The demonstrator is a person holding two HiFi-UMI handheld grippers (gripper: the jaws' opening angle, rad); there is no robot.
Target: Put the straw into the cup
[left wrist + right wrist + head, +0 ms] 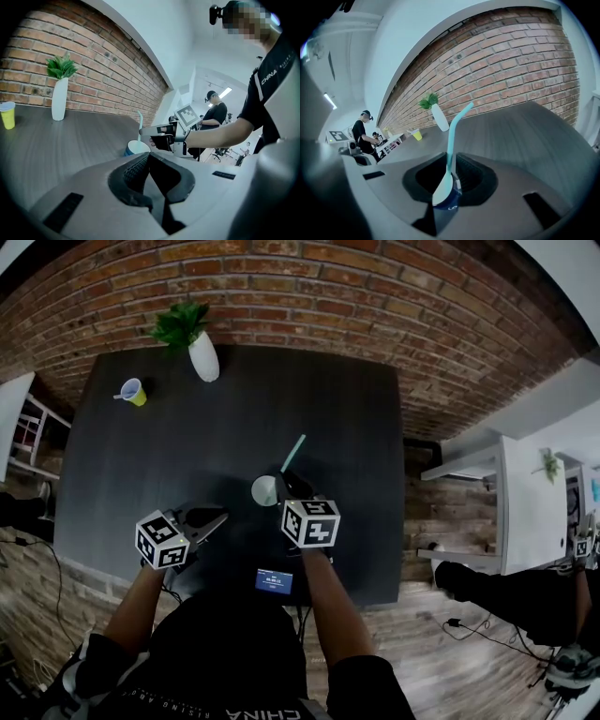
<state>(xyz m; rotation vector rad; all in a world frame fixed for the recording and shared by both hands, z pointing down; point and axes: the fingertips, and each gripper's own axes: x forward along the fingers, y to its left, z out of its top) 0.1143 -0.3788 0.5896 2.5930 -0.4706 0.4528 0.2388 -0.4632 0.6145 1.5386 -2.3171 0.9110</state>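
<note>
A white-rimmed blue cup [264, 491] stands near the middle of the dark table [141, 465]. The teal straw [293, 454] has its lower end in the cup and leans up and away from me. My right gripper [285, 483] reaches in just right of the cup, and its jaws sit close on either side of the straw [451, 140] above the cup [444, 206]. In the left gripper view the right gripper [146, 134] meets the straw [139, 123] over the cup [137, 148]. My left gripper [218, 518] hovers left of the cup, shut and empty [149, 157].
A white vase with a green plant [202, 356] and a yellow cup [135, 392] stand at the table's far left. A small device with a lit screen [273, 581] lies at the near edge. A brick wall lies behind the table; white tables [525, 502] stand to the right.
</note>
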